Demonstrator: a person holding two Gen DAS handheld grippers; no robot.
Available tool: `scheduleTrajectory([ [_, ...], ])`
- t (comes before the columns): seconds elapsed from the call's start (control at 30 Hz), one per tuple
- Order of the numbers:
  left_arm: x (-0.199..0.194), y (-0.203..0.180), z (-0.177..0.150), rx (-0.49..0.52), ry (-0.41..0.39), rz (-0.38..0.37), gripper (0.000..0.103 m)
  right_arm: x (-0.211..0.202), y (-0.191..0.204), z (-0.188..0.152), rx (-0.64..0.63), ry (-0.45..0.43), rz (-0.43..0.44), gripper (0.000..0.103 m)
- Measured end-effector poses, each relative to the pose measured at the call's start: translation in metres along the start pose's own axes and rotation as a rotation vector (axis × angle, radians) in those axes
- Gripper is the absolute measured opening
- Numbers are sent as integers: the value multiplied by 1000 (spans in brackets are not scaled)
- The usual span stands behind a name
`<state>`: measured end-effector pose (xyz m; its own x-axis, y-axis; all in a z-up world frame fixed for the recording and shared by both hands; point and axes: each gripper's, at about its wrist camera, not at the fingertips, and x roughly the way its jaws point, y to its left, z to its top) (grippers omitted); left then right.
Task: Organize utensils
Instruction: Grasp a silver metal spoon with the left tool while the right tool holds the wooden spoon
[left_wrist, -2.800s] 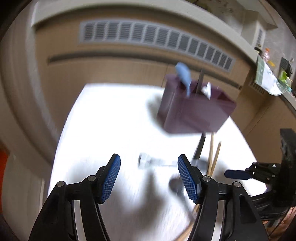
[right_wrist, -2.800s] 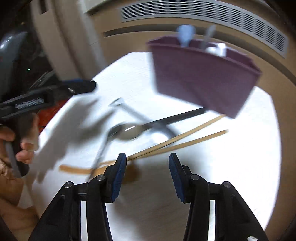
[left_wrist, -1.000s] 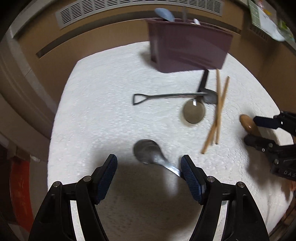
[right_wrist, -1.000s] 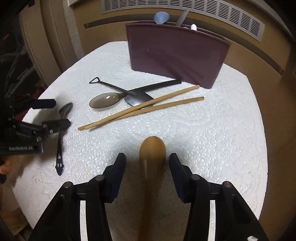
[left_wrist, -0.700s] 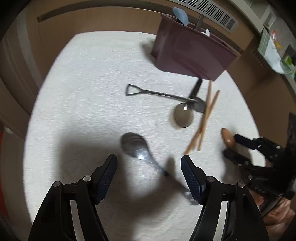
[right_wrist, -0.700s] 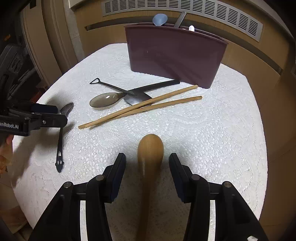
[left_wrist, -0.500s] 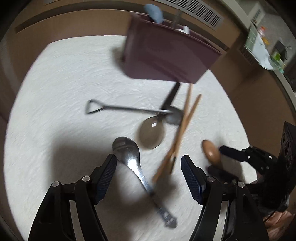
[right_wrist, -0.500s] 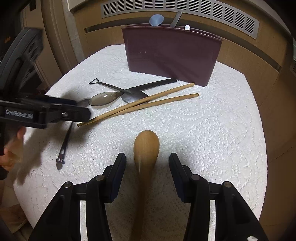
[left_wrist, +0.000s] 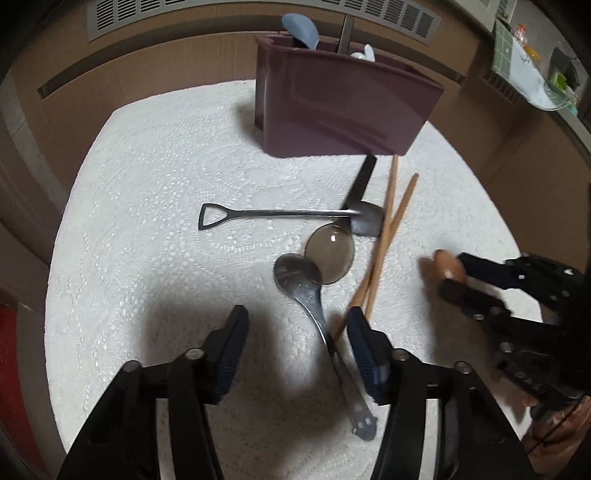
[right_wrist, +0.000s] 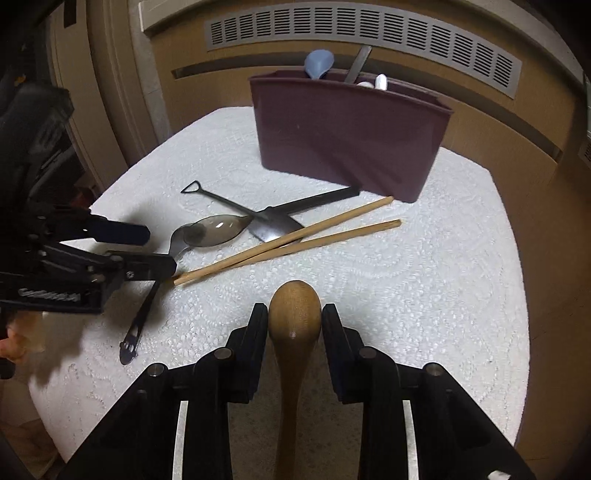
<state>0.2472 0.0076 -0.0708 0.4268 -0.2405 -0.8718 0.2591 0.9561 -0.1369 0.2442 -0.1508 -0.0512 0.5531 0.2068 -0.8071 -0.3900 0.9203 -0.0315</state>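
The tabletop (right_wrist: 424, 280) was covered in a white, rough, lace-patterned cloth. The wooden spoon (right_wrist: 294, 310) looked smooth with a slight sheen, and the two chopsticks (right_wrist: 295, 236) were pale, matt wood. The metal spoon (left_wrist: 301, 280) was shiny steel; the shovel-shaped spoon (left_wrist: 280, 213) was a darker brushed metal. A smoky translucent spoon (left_wrist: 330, 253) looked like glossy plastic. The purple holder (right_wrist: 347, 136) was smooth plastic with a soft gloss. The left gripper (left_wrist: 295, 347) had black matt plastic arms and ribbed blue pads (left_wrist: 364, 350).
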Motion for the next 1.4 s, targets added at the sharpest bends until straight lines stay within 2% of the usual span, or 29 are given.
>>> scheduleTrajectory([
  [0.17,18,-13,16,69,-2,47,49,-3,-9,-7,22,8,-7,28],
  [0.23,20,-17,19,121,-5,67,44,-3,-11,-10,26,14,-6,28],
  [0.3,17,-15,17,167,-2,60,31,-3,-12,-10,29,13,-1,28],
  [0.47,3,-4,-4,264,35,24,31,-4,-13,-8,46,13,31,28],
  [0.57,-3,0,-14,300,40,45,32,-1,-9,-8,48,16,41,28],
  [0.67,-9,10,-19,246,40,81,32,1,-6,-8,46,21,45,28],
  [0.87,-10,22,-22,53,73,60,35,2,-6,-10,48,24,42,28],
  [1.0,-7,17,-19,11,47,71,34,2,-6,-11,47,23,42,28],
  [1.07,-8,12,-20,15,17,79,29,-1,-5,-10,43,16,36,28],
  [1.2,-23,2,-25,27,-88,93,29,-12,-4,-9,28,-13,21,28],
  [1.27,-40,-1,-29,5,-160,74,29,-18,-4,-7,21,-32,13,28],
  [1.4,-65,-11,-30,7,-250,54,29,-27,-3,-4,24,-58,15,28],
])
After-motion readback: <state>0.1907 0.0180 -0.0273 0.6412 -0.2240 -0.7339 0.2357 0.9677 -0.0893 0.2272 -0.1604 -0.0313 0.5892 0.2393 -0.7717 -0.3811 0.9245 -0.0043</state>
